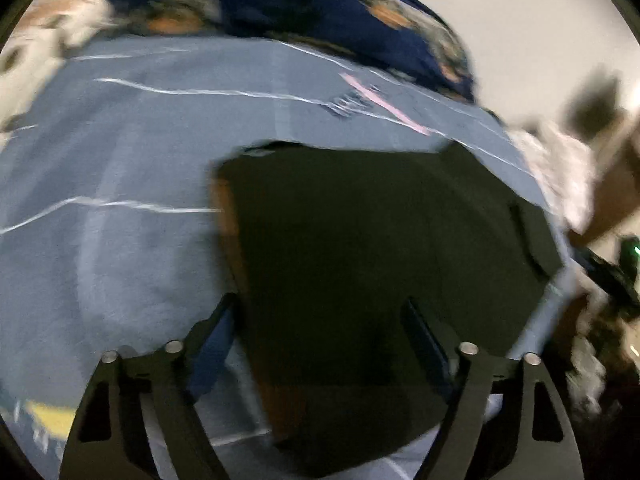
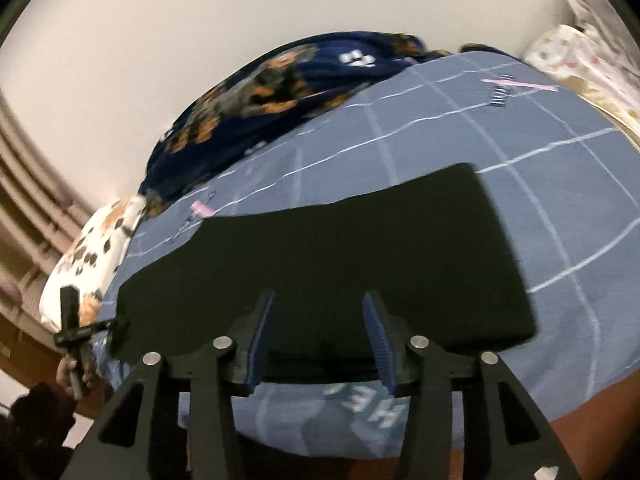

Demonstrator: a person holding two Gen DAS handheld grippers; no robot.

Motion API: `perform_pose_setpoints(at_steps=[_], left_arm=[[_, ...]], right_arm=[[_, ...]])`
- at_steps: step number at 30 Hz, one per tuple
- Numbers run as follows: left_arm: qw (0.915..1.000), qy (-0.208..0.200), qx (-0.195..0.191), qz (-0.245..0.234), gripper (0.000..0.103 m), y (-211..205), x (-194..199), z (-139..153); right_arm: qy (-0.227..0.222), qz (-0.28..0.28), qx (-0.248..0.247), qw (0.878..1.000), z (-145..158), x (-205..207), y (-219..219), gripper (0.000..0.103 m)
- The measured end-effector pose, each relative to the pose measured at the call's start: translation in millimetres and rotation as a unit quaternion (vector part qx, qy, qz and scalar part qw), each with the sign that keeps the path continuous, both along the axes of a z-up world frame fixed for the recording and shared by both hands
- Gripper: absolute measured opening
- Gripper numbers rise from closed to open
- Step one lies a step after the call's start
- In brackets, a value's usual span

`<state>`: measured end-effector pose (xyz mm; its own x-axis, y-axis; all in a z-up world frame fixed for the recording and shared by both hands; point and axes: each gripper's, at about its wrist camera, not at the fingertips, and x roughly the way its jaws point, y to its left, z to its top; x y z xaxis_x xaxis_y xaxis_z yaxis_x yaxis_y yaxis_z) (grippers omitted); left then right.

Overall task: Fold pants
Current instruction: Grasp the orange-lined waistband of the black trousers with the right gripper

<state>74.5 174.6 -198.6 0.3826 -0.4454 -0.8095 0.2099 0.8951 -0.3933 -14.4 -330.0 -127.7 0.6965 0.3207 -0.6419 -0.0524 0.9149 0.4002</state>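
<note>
The black pants (image 1: 360, 248) lie folded flat on a blue bed sheet (image 1: 120, 160) with white grid lines. In the right wrist view the pants (image 2: 340, 248) are a wide dark slab. My left gripper (image 1: 320, 308) is open, its fingers (image 1: 218, 328) straddling the pants' near left edge just above the cloth. My right gripper (image 2: 320, 300) is open and empty over the near edge of the pants. The left gripper also shows in the right wrist view (image 2: 76, 328) at the pants' left end.
A dark blue blanket (image 2: 280, 92) with orange patches is bunched at the far side of the sheet (image 2: 560, 184). A white patterned pillow (image 2: 92, 248) lies at the left, another (image 2: 576, 60) at the far right. The sheet bears pink and dark printed marks (image 1: 376, 100).
</note>
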Motion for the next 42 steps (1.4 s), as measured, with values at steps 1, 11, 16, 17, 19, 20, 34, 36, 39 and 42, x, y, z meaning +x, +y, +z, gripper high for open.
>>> perform_pose_setpoints(at_steps=[1,11,16,17,19,20,34,36,39,42], left_arm=[[0.9999,-0.002,0.002,-0.015,0.068,-3.5,3.1,-0.3],[0.9974,-0.025,-0.068,0.003,0.020,-15.2,5.1,50.4],[0.9921,-0.062,-0.100,-0.044,0.020,-79.8,2.1,116.0],[0.9907,-0.068,-0.102,-0.060,0.020,-98.6,3.7,126.5],[0.9869,-0.075,-0.107,-0.094,0.020,-143.8,9.7,140.5],[0.9854,-0.075,-0.110,-0.106,0.020,-160.1,13.5,142.3],[0.9785,-0.057,-0.140,-0.141,0.074,-240.0,34.0,137.6],[0.9774,-0.065,-0.155,-0.128,0.076,-228.5,34.1,142.3],[0.9800,-0.074,-0.153,-0.103,0.077,-209.2,33.4,143.1],[0.9851,-0.085,-0.126,-0.081,0.077,-191.8,24.1,134.8]], right_arm=[[-0.001,0.003,0.005,1.000,0.4,-0.4,5.7,0.053],[0.016,0.088,0.104,0.991,-15.1,27.5,83.1,0.061],[0.022,0.126,0.205,0.970,-22.2,49.9,98.3,0.064],[0.023,0.129,0.233,0.964,-23.3,53.1,96.6,0.064],[0.021,0.126,0.280,0.952,-24.1,57.4,89.9,0.068],[0.020,0.125,0.301,0.945,-24.9,58.8,86.1,0.069],[0.054,0.130,0.434,0.890,-46.7,65.5,59.6,0.091],[0.074,0.119,0.416,0.899,-51.2,67.7,61.2,0.093],[0.083,0.107,0.421,0.897,-60.5,67.1,62.1,0.093],[0.092,0.105,0.359,0.923,-53.3,67.2,70.7,0.085]])
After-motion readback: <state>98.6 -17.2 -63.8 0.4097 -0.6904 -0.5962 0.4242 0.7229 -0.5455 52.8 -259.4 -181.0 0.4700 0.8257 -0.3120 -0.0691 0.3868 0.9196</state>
